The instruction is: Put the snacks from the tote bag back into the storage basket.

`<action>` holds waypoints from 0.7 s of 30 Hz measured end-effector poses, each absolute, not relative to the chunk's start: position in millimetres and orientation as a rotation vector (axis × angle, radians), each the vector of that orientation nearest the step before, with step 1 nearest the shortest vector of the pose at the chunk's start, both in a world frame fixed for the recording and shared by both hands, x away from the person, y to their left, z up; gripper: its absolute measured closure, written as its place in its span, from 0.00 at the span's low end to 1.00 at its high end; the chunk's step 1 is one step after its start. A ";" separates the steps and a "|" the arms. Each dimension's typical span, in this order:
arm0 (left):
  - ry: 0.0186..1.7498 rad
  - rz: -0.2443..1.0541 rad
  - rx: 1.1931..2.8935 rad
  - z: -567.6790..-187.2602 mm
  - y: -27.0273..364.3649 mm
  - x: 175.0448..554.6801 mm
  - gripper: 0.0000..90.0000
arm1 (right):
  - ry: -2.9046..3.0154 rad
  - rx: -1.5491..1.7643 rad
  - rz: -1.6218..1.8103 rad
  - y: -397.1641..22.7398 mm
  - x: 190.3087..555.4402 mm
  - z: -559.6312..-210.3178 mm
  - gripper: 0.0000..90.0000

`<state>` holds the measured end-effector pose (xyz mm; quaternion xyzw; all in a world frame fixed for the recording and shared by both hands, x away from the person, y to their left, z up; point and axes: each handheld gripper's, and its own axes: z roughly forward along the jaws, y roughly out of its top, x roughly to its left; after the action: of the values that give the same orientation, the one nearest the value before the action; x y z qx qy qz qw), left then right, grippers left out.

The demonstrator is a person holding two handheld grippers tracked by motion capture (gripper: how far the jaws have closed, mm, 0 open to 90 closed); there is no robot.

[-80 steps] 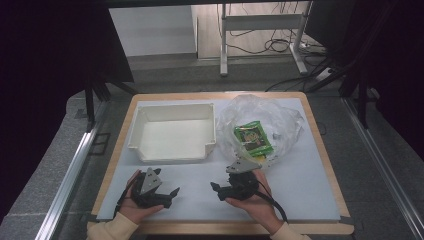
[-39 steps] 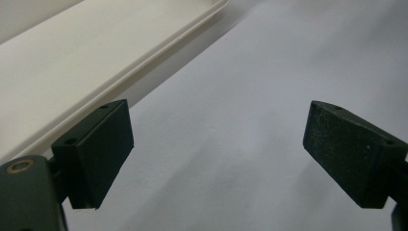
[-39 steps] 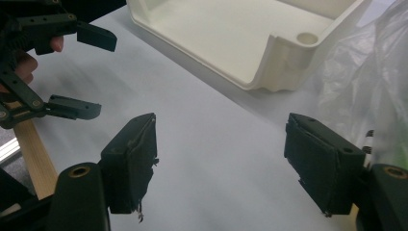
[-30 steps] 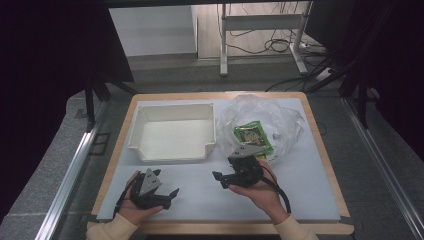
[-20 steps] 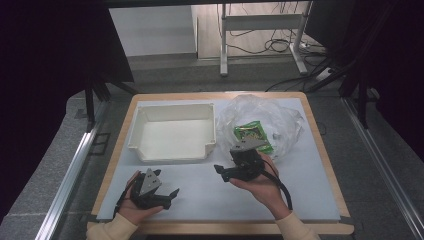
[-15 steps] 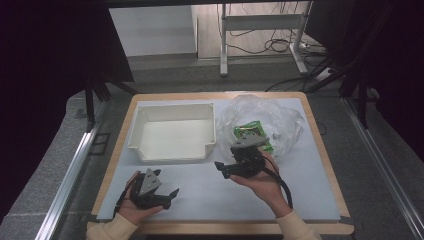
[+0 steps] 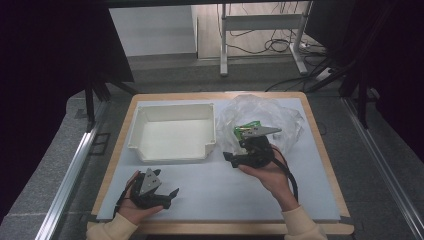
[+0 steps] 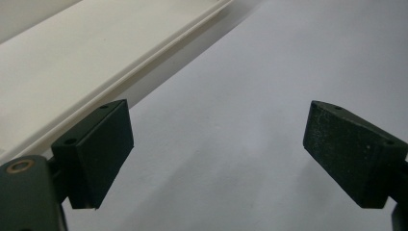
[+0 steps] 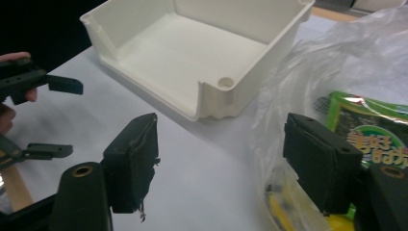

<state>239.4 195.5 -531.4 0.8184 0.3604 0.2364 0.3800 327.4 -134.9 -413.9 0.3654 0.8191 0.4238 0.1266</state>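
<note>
Right gripper [image 7: 231, 159] jaws spread wide, nothing between them, held just above the blue-grey table mat [image 7: 215, 192] at the near edge of the crumpled clear plastic bag [image 7: 260, 117]. Green printed snack packet [image 9: 370, 125] sits inside the bag, just beside the right jaw. White open-front plastic bin [image 7: 172, 132] lies left of the bag. Left gripper [image 7: 171, 195] rests low near the front edge, jaws apart, empty.

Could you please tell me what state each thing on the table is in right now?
Left claw: open, holding nothing, resting low over the table.
Right claw: open, holding nothing, at the bag's edge.
White rectangular plastic bin: upright, empty.
Clear crumpled plastic bag: lying on the table.
Green snack packet: inside the bag.
</note>
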 end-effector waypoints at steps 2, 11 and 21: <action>0.919 0.604 2.091 -531.5 195.3 239.2 0.11 | 2.370 1.085 1.248 -136.5 328.6 -412.4 0.34; 0.917 0.600 2.097 -531.7 195.2 239.5 0.11 | 2.326 1.102 1.250 -143.6 335.8 -409.9 0.33; 0.913 0.599 2.099 -531.7 195.3 239.4 0.11 | 2.286 1.135 1.247 -154.5 343.6 -406.6 0.32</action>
<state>239.4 195.3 -531.7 0.8213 0.3573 0.2342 0.3781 343.6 -154.5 -406.6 0.3951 0.7956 0.4341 0.1500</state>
